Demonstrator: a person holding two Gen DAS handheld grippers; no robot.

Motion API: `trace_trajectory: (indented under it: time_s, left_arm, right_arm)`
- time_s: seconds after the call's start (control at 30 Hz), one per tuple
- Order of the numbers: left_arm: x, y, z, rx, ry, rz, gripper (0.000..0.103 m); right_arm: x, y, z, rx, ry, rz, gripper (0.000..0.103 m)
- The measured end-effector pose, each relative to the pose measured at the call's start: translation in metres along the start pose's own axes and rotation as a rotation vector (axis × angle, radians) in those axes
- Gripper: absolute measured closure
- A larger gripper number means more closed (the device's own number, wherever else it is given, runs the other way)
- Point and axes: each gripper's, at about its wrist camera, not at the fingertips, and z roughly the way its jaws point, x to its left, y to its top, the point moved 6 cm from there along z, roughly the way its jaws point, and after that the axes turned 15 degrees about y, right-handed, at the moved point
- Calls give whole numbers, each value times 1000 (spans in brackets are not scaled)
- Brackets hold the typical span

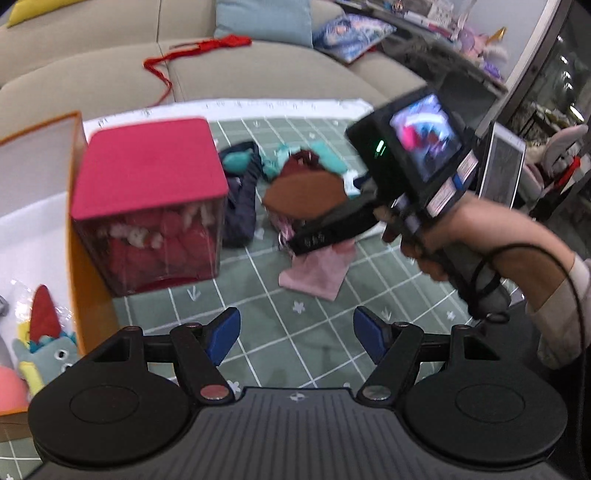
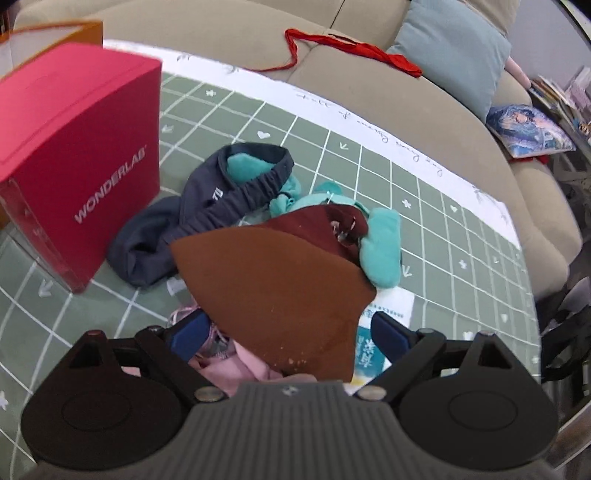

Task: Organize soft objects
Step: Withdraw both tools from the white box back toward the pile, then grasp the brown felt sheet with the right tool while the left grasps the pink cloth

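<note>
"WONDERLAB" in white on the red box [image 2: 79, 147] side — cursive writing on tablecloth [image 2: 388, 144] border unreadable

Home living room. Beyond the left gripper [image 1: 295, 338], past the green grid-pattern tablecloth [image 1: 258, 280], a beige sofa [image 1: 110, 70] runs across the far side, with a pale blue cushion [image 1: 264, 18] and a printed cushion [image 1: 349, 33] on it. A red ribbon [image 1: 192, 51] lies across the seat. Left of the gripper, plush toys [image 1: 44, 350] sit in an orange-edged box [image 1: 79, 258]. Far right, cluttered shelving with more plush toys.
</note>
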Motion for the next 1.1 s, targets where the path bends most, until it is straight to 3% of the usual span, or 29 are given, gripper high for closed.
trace_trajectory:
  time_s: [0.2,0.3,0.33,0.47,0.73,0.87,0.9,1.1]
  left_arm:
    - [-7,-5,9,-6,7,47,21]
    - [-9,0,18,-22,-11,42,21]
    - [-12,1,21,-27,-26,44,21]
    - [-27,5,40,-33,-24,87,21]
    - [-60,14,86,-43,6,185,21]
    - [-69,18,116,22,-5,227,18]
    - [-70,19,120,21,-2,235,15]
    - [-69,29,131,-12,14,226,18]
  right_arm:
    - [-4,2,-7,-27,138,65,49]
    - [4,3,-14,-34,162,9,76]
    - [5,4,-16,-35,173,10,89]
    - [0,5,-22,-39,182,35,103]
    - [-23,4,-49,-103,252,113,103]
    - [-30,1,-55,-121,273,148,103]
    - [-32,1,-55,-123,277,154,103]
    - [-34,1,-58,-140,295,164,103]
